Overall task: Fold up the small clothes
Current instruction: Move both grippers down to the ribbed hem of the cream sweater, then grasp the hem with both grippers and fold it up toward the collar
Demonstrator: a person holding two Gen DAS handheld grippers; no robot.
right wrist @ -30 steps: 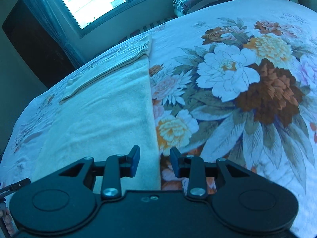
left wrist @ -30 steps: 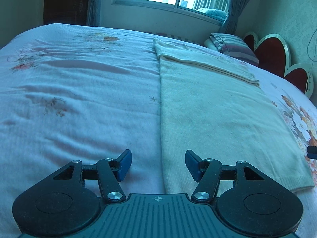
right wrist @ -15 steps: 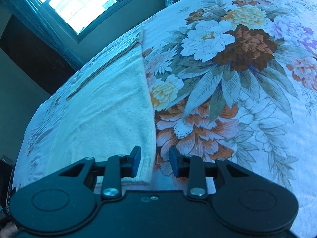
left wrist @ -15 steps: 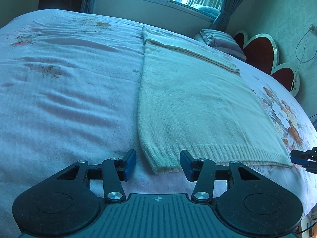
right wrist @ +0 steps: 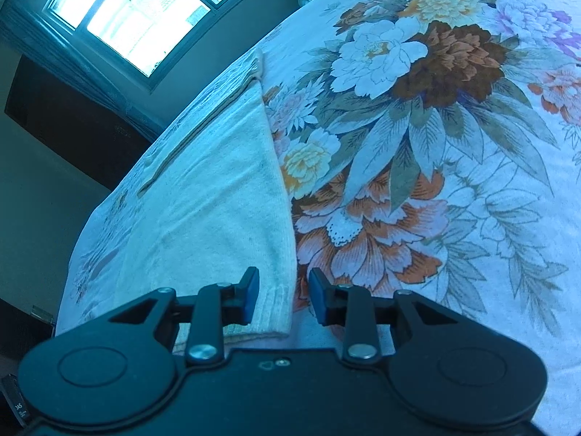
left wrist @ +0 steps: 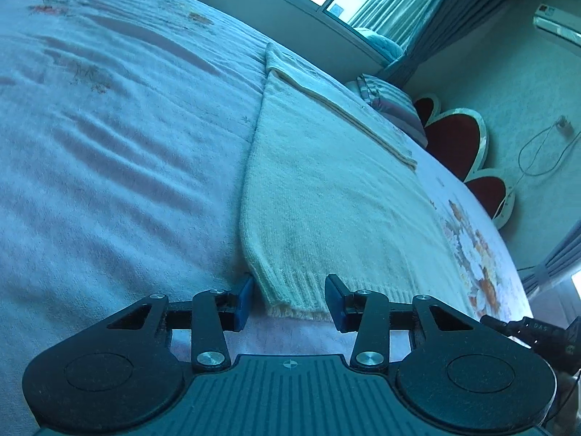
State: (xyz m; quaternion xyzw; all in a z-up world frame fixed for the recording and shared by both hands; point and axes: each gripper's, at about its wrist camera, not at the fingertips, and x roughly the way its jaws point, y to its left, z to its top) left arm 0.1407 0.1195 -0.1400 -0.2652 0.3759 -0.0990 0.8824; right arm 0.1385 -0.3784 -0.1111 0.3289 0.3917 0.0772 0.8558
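A cream knit sweater [left wrist: 326,200] lies flat on the bed, its ribbed hem nearest me and a sleeve [left wrist: 341,109] folded across its far end. My left gripper [left wrist: 289,283] sits at the hem's left corner. Its jaws are closing with that corner between the blue pads [left wrist: 242,301], which do not press on it. In the right wrist view the sweater [right wrist: 203,200] fills the left half. My right gripper [right wrist: 284,276] straddles the hem's right corner, with a gap showing beside each pad.
A pale pink bedsheet [left wrist: 109,145] spreads left of the sweater and a large floral print [right wrist: 417,145] spreads to its right. A striped pillow [left wrist: 388,98] and a red scalloped headboard [left wrist: 454,134] stand at the far end, under a window [right wrist: 138,11].
Both grippers have drawn back and down along the sweater to its hem corners, rolling as they went. The left jaws have narrowed around the left corner. The right jaws look much the same.
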